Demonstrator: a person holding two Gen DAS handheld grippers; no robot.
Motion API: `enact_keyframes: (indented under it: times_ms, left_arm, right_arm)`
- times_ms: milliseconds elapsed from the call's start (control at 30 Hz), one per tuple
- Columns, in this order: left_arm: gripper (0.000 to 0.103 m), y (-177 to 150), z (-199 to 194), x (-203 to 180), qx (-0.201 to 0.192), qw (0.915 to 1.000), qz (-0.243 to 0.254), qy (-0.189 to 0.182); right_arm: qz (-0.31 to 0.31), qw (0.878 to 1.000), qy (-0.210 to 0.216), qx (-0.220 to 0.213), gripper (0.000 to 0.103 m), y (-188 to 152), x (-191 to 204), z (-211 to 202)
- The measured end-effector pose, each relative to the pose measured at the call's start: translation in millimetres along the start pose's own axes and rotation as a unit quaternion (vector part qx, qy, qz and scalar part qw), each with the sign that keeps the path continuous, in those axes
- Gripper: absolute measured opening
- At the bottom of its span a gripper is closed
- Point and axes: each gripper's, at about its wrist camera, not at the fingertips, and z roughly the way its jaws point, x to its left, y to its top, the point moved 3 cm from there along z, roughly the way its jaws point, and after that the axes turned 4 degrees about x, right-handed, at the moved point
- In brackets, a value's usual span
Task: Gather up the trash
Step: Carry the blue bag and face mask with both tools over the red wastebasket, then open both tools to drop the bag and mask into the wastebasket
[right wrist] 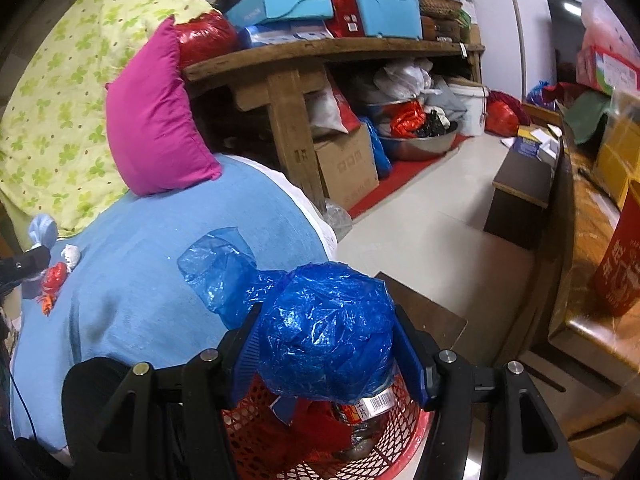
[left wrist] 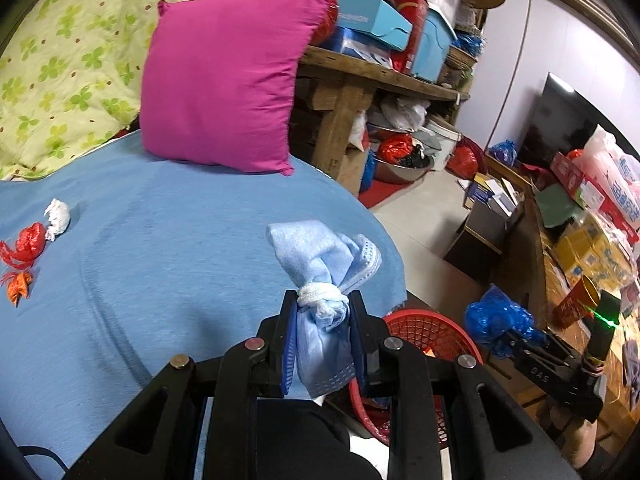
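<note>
Over the blue-sheeted bed, the left wrist view shows the left hand-held gripper clenched on a knotted pale-blue face mask, carried near the bed's right edge with the red mesh basket just beyond and below it. Three scraps wait near the bed's far left edge: a white wad, a red wrapper touching it, and a small orange scrap just beside. The same view catches the right hand-held gripper from outside, off the bed's edge and well apart from the leftover scraps. From the right wrist view, that gripper grasps a crumpled blue plastic bag directly above the basket, and only here can the inside be seen: red wrapping and a barcoded packet already lie there. Judged from this, collection is partly done; two pieces are in transit, neither yet dropped, and three scraps remain on the bed. A magenta pillow stands at the bed's far edge.
</note>
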Motion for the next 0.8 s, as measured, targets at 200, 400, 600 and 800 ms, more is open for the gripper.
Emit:
enact_keyframes:
  times_ms: [200, 400, 600, 800]
  left_arm:
    - [0.025, -2, 6, -11, 0.006, 0.9999, 0.011, -0.004]
    - [0.025, -3, 12, -21, 0.013, 0.9997, 0.019, -0.013]
    - [0.025, -4, 20, -37, 0.023, 0.9988, 0.034, -0.028]
    - [0.025, -10, 36, -56, 0.051, 0.9958, 0.05, -0.058]
  right_arm:
    - [0.008, 1.0, 0.002, 0.012, 0.065, -3, -3, 13]
    - [0.016, 0.999, -0.011, 0.033, 0.088, -10, -9, 21]
    - [0.022, 0.999, -0.019, 0.018, 0.088, -7, -13, 12]
    - [0.027, 0.999, -0.021, -0.007, 0.088, 4, -16, -1]
